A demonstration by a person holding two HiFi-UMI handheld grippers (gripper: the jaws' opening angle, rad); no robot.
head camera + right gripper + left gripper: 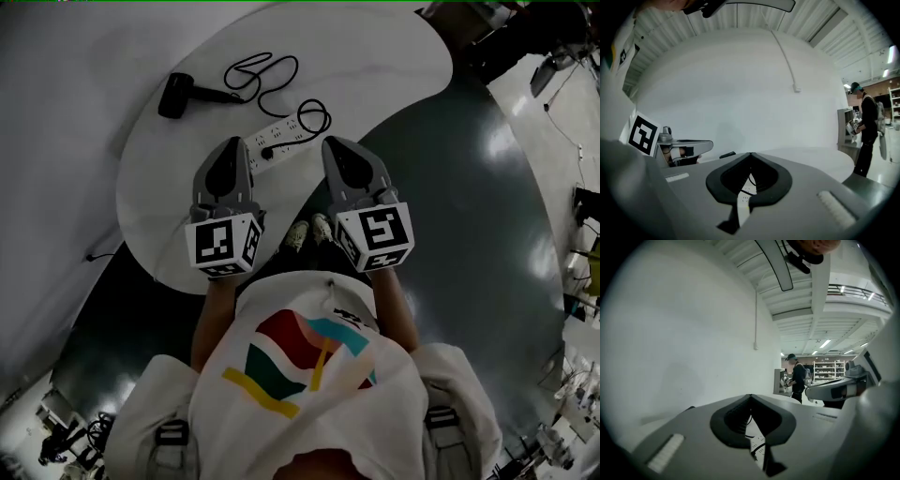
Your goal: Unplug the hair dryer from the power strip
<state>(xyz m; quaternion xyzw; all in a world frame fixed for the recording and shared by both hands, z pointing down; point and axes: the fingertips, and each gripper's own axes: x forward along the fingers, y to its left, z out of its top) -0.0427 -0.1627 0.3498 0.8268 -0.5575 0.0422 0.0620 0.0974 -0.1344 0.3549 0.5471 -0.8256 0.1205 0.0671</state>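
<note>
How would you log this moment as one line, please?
phase: before contact | left gripper: jaws shut, empty | right gripper: jaws shut, empty | hair dryer: on table, plugged into power strip

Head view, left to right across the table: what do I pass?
hair dryer → left gripper → power strip → right gripper. The cord overlaps several, so it is left out.

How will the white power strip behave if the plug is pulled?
The power strip looks slim and light, so it probably slides or lifts on the smooth table. Its straight body likely stays stiff.
</note>
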